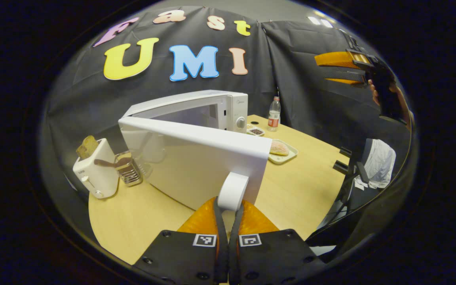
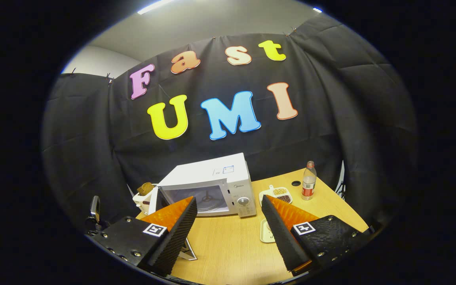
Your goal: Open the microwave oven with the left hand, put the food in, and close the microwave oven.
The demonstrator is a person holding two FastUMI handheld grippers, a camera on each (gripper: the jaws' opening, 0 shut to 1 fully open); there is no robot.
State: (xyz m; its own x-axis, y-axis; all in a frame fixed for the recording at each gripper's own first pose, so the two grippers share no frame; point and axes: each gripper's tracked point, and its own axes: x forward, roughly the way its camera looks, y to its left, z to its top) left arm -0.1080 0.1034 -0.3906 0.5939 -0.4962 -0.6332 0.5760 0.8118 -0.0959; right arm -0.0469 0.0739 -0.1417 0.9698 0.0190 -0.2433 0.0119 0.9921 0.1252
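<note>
On the far left of the left gripper view a white toaster (image 1: 95, 174) stands near the edge of the wooden bench (image 1: 303, 190) with a slice of toast (image 1: 87, 147) sticking up from its slot, and just beside it sits a small metal rack (image 1: 130, 170). Next comes the microwave oven (image 1: 212, 109), its white door (image 1: 196, 158) swung well out toward me. My left gripper (image 1: 228, 206) is closed on the door handle (image 1: 232, 191), the two orange fingers (image 1: 202, 219) pressed against it from either side. To the right of the door, partly hidden behind its edge, the food (image 1: 278, 148) lies on a pale tray (image 1: 287, 157) on the bench, in front of the oven and not yet inside it. Behind the tray is a small dish (image 1: 256, 131) with dark bits in it, and beyond that a plastic bottle (image 1: 274, 114) stands upright near the back wall. At the upper right of this view my right gripper (image 1: 341, 69) is held high in a hand (image 1: 376, 93), well apart from everything on the bench. In the right gripper view, from up there, my right fingers (image 2: 172, 215) are spread wide with nothing between them; the oven's cavity (image 2: 206, 198) shows open between them, with the divided dish (image 2: 279, 194) and the bottle (image 2: 309, 181) off to the right, and a corner of the tray (image 2: 265, 233) peeks out beside my right-hand finger.
</note>
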